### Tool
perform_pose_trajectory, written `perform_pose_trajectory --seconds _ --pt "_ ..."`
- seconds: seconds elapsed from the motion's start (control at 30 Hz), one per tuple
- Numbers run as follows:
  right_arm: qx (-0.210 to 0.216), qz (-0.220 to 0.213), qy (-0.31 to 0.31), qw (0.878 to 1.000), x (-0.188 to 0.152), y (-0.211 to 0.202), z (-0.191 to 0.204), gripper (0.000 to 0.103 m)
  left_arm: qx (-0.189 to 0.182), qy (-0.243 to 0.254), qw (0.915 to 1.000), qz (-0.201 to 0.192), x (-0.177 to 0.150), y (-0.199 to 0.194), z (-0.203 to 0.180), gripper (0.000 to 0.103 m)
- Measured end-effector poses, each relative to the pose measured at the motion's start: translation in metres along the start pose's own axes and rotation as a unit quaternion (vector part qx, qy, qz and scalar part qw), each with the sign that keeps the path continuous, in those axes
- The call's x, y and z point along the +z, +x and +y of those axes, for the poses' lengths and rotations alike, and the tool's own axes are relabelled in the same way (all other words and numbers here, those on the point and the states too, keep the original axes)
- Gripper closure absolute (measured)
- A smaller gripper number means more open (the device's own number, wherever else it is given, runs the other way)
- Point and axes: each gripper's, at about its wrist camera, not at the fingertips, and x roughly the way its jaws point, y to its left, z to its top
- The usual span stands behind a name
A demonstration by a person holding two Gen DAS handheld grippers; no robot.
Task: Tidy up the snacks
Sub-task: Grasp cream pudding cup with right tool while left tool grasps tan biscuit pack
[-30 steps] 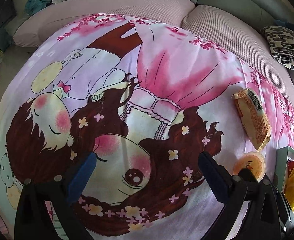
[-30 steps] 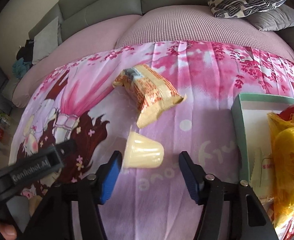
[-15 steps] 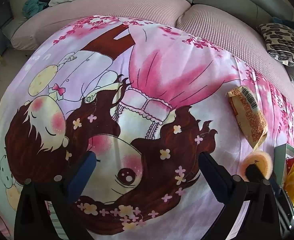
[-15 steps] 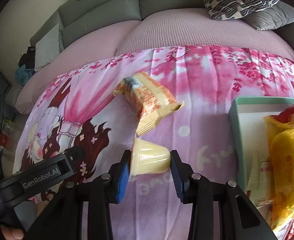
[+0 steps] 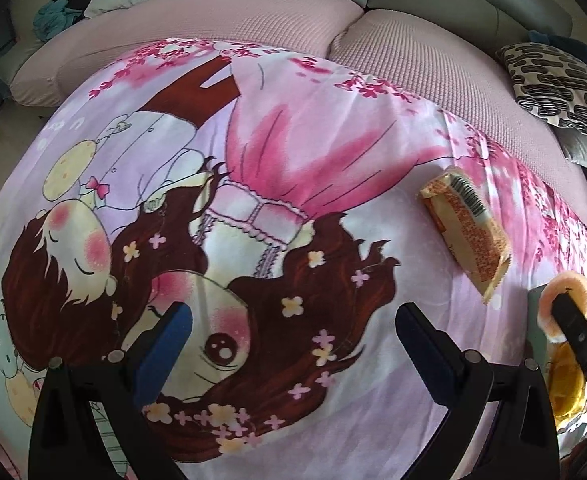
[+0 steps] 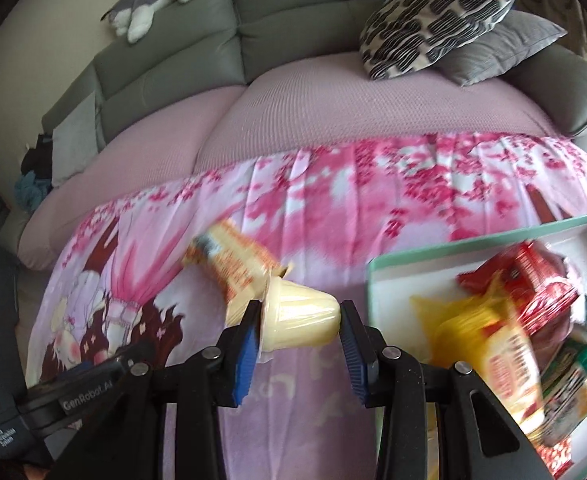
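My right gripper (image 6: 299,326) is shut on a pale yellow jelly cup (image 6: 299,322), held on its side above the pink cartoon cloth; the cup's lid also shows in the left wrist view (image 5: 565,300). An orange snack packet (image 6: 235,266) lies on the cloth behind the cup, and shows in the left wrist view (image 5: 467,234). A green-rimmed box (image 6: 453,246) at the right holds yellow and red snack bags (image 6: 525,300). My left gripper (image 5: 289,344) is open and empty over the cloth's cartoon face.
A grey sofa with pink cushions (image 6: 333,112) runs behind the cloth. Patterned and grey pillows (image 6: 445,20) lie at the back right. A stuffed toy (image 6: 153,0) rests on the sofa back. Clothes (image 5: 57,8) lie at the far left.
My right gripper closed on the jelly cup, lifted it off the cloth and carried it right toward the box. My left gripper stayed open and hardly moved.
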Motion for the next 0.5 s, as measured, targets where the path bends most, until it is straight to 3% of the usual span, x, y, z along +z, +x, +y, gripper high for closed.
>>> perform_pose_trajectory --seconds 0.23,0.33,0.5 --pt "-0.004 -0.014 0.021 1.0 0.02 -0.003 -0.019 0.062 -0.074 -0.009 0.9972 -0.006 0.022 -0.005 -0.027 0.003" --pt "-0.005 -0.019 0.016 1.0 0.028 -0.003 -0.021 0.062 -0.103 0.0 0.9947 -0.009 0.038 -0.005 -0.047 0.015" --pt "-0.005 -0.02 0.017 1.0 0.037 0.003 -0.024 0.062 -0.147 -0.005 0.989 0.016 0.059 0.011 -0.074 0.021"
